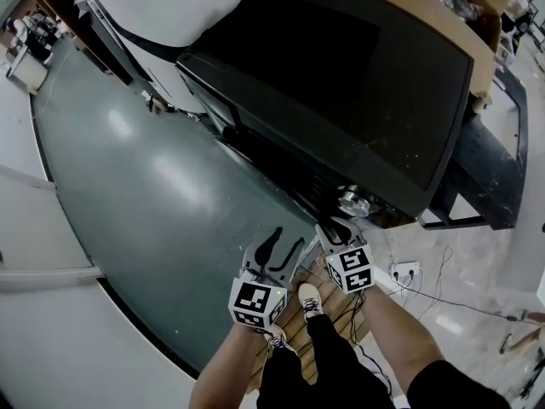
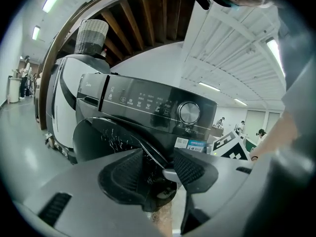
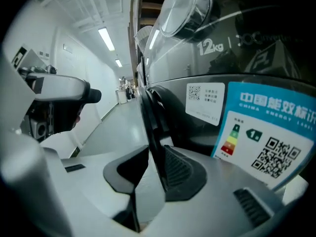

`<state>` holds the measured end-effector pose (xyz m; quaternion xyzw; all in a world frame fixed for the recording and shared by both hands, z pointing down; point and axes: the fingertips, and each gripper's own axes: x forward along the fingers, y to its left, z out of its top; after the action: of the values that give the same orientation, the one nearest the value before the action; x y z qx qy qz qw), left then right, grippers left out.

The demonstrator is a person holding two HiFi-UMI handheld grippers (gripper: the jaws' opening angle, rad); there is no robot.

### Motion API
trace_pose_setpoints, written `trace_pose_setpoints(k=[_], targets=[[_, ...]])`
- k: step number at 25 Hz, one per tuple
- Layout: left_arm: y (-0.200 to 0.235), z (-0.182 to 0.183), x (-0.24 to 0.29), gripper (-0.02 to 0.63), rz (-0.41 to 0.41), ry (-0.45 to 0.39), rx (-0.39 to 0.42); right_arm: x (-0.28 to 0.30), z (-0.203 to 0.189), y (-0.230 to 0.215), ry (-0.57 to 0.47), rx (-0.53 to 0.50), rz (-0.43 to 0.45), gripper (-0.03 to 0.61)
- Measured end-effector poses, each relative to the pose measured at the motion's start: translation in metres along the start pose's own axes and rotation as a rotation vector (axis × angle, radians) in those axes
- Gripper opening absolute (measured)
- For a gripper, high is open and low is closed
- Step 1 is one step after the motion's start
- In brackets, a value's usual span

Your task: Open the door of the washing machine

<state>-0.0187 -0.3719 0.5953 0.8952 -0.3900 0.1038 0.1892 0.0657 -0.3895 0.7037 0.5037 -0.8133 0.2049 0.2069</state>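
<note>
Now, my left claw point(image 2: 154, 171) gapes open before one glossy charcoal washing machine point(image 2: 148, 102) with a single round chrome dial point(image 2: 189, 112). My right claw point(image 3: 157, 154) clamps ribbed pads on the machine's thin dark door rim point(image 3: 149, 117), beside two paper stickers: a white QR label point(image 3: 205, 101) and a blue energy label point(image 3: 269, 137).

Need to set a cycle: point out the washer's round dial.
Left gripper view: the dial sits at the right end of the dark control panel, just above the stickers. Head view: it glints just beyond the right gripper.
</note>
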Motion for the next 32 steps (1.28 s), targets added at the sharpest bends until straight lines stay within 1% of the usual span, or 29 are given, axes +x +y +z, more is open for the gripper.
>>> trace_pose_setpoints(k=[2, 3, 6, 8, 13, 16, 21, 25, 30, 32], targets=[[0.002, 0.002, -0.002, 0.199, 0.009, -0.006, -0.003, -0.001, -0.001, 0.009, 0.006, 0.023, 0.032, 0.104], [0.002, 0.002, -0.003, 0.199, 0.012, -0.005, -0.005, -0.002, -0.002, 0.017, 0.01, 0.014, 0.052, 0.103], [0.005, -0.005, -0.009, 0.201, 0.023, -0.003, -0.015, -0.004, -0.004, 0.05, 0.023, -0.093, 0.104, 0.089], [0.013, -0.012, -0.016, 0.205, 0.043, -0.005, -0.034, -0.006, -0.006, 0.07, 0.029, -0.127, 0.134, 0.087], [0.032, -0.03, -0.043, 0.216, 0.068, 0.009, -0.063, -0.01, -0.011, 0.107, 0.008, -0.111, 0.18, 0.091], [0.044, -0.037, -0.062, 0.221, 0.07, 0.022, -0.064, -0.016, -0.003, 0.127, -0.024, -0.095, 0.211, 0.122], [0.064, -0.047, -0.087, 0.225, 0.079, 0.048, -0.071, -0.023, 0.006, 0.154, -0.05, -0.094, 0.213, 0.13], [0.079, -0.054, -0.1, 0.225, 0.084, 0.066, -0.07, -0.021, 0.019, 0.167, -0.079, -0.083, 0.199, 0.13], [0.099, -0.061, -0.114, 0.229, 0.112, 0.07, -0.088, -0.016, 0.031, 0.174, -0.103, -0.075, 0.185, 0.13], [0.109, -0.063, -0.122, 0.232, 0.14, 0.061, -0.1, -0.013, 0.034, 0.176, -0.112, -0.06, 0.182, 0.13]])
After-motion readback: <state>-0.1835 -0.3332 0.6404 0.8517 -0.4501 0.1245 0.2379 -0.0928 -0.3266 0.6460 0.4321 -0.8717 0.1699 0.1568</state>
